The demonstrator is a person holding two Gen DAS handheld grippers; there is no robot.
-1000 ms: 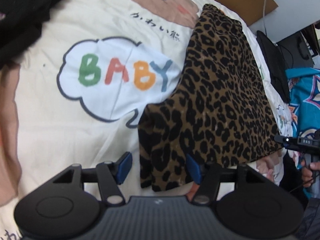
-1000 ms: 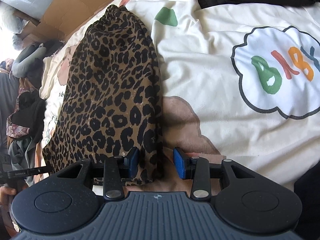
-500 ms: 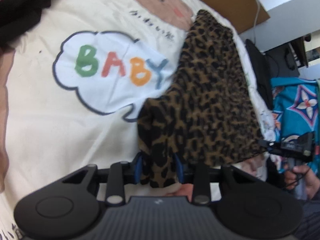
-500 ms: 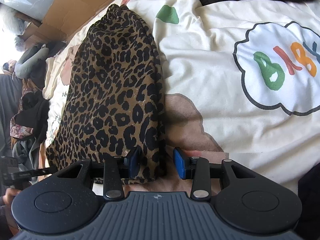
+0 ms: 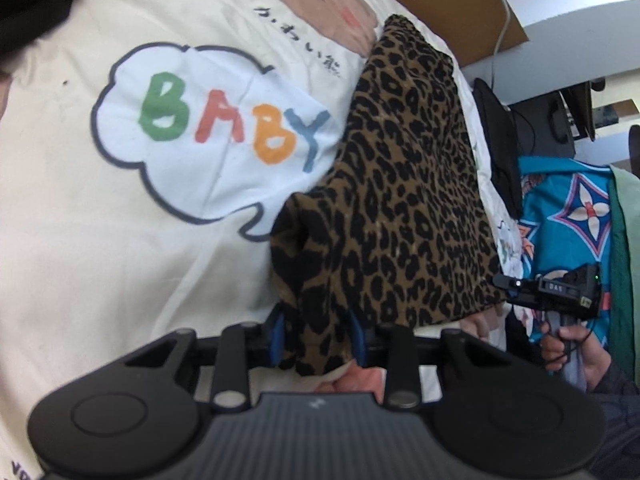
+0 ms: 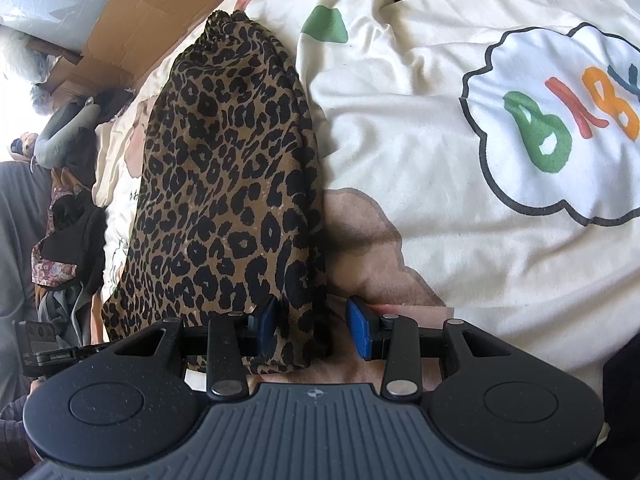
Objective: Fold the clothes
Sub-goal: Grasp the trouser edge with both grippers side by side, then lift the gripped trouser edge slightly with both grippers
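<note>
Left wrist view: the left gripper (image 5: 316, 334) has its jaws drawn in on a bunched corner of the leopard-print garment (image 5: 404, 208), with the cloth filling the whole gap between the blue pads (image 5: 276, 336). Ahead of the jaws the garment rises off the cream bedspread (image 5: 100, 260) and runs forward and to the right as a long folded panel. Left of the jaws and further ahead lies a printed cloud reading "BABY" (image 5: 224, 128). To the right of the jaws, a hand (image 5: 572, 350) holds the other device beside patterned blue fabric (image 5: 568, 220).

Right wrist view: the right gripper (image 6: 312, 328) has its jaws parted. The near edge of the leopard-print garment (image 6: 228, 184) lies against the left pad (image 6: 266, 322) and partway into the gap; the right pad (image 6: 362, 328) stands clear of it over a tan printed patch (image 6: 368, 248). The garment extends straight ahead from the left jaw toward cardboard (image 6: 148, 8).
</note>
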